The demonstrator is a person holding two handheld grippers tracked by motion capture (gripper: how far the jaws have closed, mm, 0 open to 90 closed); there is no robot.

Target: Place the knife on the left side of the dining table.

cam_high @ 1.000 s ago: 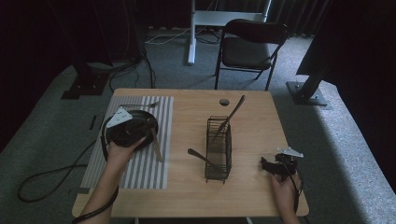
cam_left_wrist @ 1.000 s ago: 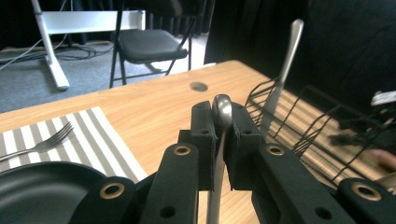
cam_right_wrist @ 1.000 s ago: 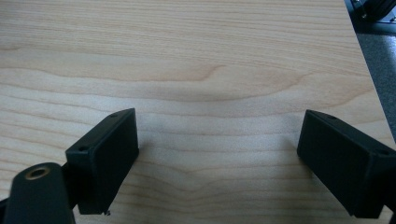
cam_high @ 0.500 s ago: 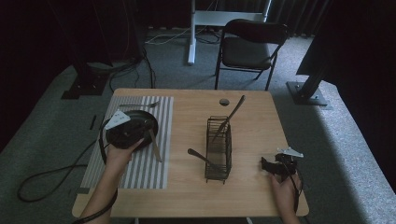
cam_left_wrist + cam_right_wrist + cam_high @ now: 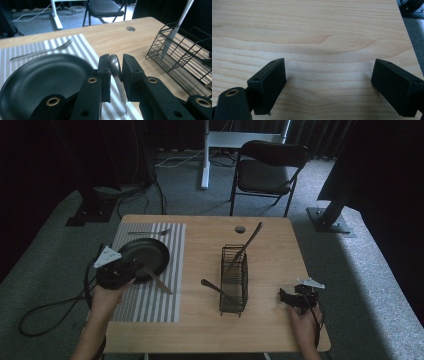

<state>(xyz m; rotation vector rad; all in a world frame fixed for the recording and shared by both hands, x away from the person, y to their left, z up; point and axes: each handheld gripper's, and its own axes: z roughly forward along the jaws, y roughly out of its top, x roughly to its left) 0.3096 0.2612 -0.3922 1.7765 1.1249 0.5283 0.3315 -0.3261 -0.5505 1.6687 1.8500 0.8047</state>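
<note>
A silver knife [image 5: 159,281] lies on the striped placemat [image 5: 150,305] just right of the black plate [image 5: 150,252]. My left gripper [image 5: 136,267] sits low at the plate's near edge, level with the knife's handle end. In the left gripper view the rounded handle [image 5: 117,75] stands between the pads of that gripper [image 5: 116,67] with a thin gap beside it. The jaws have just been opening and do not press on it. My right gripper [image 5: 285,296] rests at the table's front right. It is open wide over bare wood [image 5: 328,85].
A fork [image 5: 147,232] lies on the mat behind the plate. A black wire rack [image 5: 234,280] stands mid-table with a knife [image 5: 248,245] leaning out of it and a dark utensil [image 5: 212,287] sticking out to the left. A folding chair [image 5: 267,167] stands beyond the table.
My left gripper has drawn back toward the front left, off the plate, and its jaws have parted slightly around the knife handle. The right gripper has kept still.
</note>
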